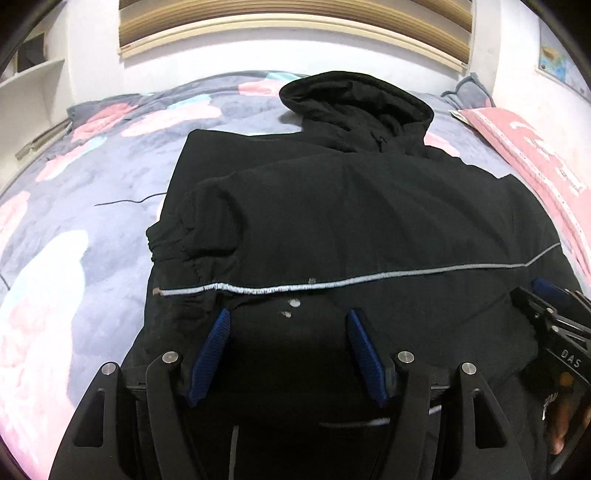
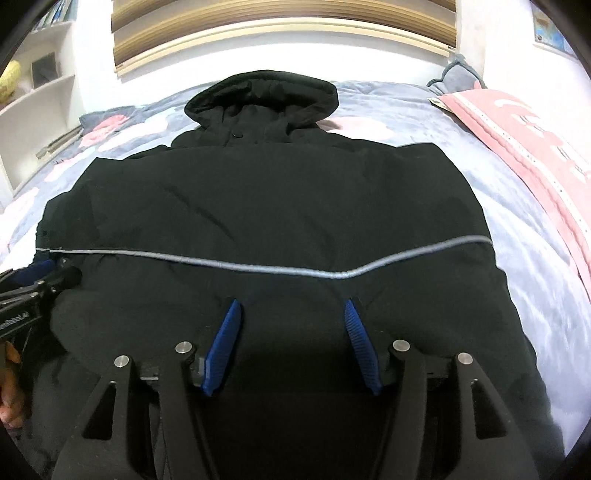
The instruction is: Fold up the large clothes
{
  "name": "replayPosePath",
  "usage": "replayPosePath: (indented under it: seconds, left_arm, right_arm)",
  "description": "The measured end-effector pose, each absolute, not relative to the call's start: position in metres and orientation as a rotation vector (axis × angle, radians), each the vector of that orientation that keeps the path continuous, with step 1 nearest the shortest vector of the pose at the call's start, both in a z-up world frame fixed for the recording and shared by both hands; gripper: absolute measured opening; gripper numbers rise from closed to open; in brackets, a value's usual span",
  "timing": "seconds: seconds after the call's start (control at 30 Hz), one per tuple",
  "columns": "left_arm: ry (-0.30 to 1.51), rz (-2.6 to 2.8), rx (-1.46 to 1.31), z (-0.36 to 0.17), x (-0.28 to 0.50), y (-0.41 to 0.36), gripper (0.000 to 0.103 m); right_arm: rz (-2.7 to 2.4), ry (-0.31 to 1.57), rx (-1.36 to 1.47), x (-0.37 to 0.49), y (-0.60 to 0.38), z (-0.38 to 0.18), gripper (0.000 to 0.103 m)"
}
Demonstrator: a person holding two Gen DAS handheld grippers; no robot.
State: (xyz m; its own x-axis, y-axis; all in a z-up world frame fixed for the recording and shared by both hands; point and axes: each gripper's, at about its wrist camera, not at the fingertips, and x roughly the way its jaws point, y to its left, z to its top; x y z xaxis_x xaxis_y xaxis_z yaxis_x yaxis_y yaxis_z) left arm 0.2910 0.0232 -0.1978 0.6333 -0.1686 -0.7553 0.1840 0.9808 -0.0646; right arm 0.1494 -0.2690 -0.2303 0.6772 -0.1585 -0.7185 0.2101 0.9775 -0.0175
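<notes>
A large black hooded jacket point(image 1: 351, 206) lies on the bed, its hood point(image 1: 354, 99) at the far end and a grey reflective stripe point(image 1: 369, 278) across it. A sleeve with an elastic cuff point(image 1: 173, 236) is folded over its left side. My left gripper point(image 1: 288, 317) is open over the jacket's near part, blue pads point(image 1: 210, 350) wide apart. In the right wrist view the jacket point(image 2: 273, 206) fills the middle, and my right gripper point(image 2: 291, 306) is open just above the fabric below the stripe point(image 2: 258, 267). Each gripper shows at the edge of the other's view.
The bed has a grey quilt with pink and blue flowers point(image 1: 92, 192). A pink blanket point(image 1: 535, 162) lies along the right side, a grey pillow point(image 2: 458, 74) at the far right. White shelves point(image 2: 40, 96) stand at the left, a window ledge point(image 1: 295, 26) behind the bed.
</notes>
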Motion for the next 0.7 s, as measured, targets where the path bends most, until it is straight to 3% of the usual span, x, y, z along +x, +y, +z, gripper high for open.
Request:
replayPosePath:
  seconds: [0.4,0.7]
  left_arm:
    - [0.831,-0.263,-0.041,-0.168,0.284,0.034,0.068]
    - [0.842,-0.304,-0.088,-0.072,0.327,0.025,0.068]
  right_arm:
    - [-0.17,0.862,0.1,0.152,-0.272,-0.208,0.071]
    - [-0.197,0.923,0.189,0.194,-0.308,-0.128,0.071]
